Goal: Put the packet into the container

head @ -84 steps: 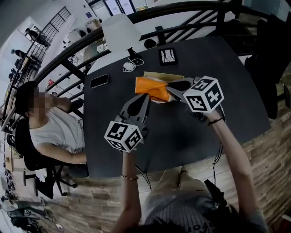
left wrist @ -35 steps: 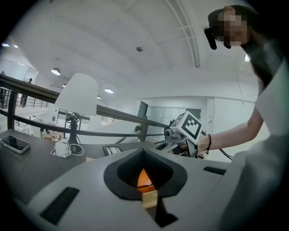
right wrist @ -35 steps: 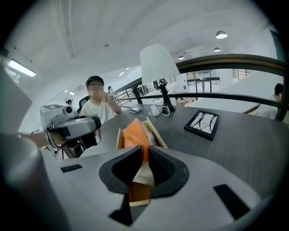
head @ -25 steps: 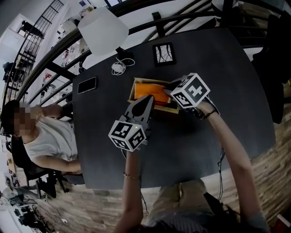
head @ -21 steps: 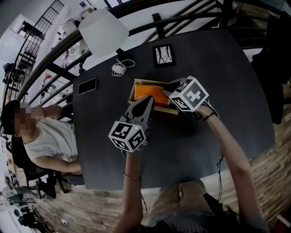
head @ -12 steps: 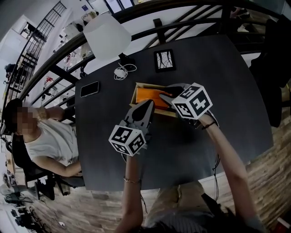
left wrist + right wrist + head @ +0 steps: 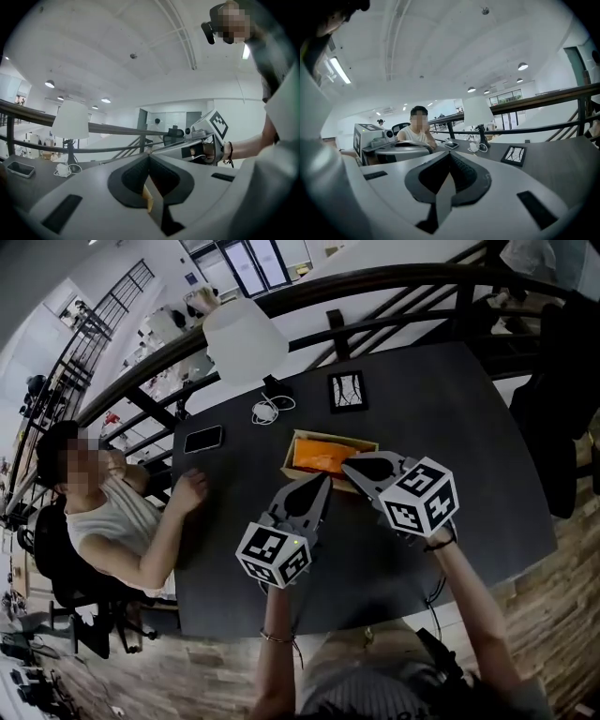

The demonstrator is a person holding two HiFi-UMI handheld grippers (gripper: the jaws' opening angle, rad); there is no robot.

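We hold the left tool [image 7: 323, 481] and right tool [image 7: 348, 465] above the worktop [image 7: 469, 427], tips aimed at the container [image 7: 330, 436] holding the packet [image 7: 322, 456]; both sets of jaws closed, empty.

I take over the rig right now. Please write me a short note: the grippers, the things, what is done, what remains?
Left gripper: shut, empty, over the table just in front of the wooden container.
Right gripper: shut, empty, tip at the container's near edge.
Orange packet: lies inside the container.
Done: packet is in.
Left: seemingly nothing; only draw both grippers away.
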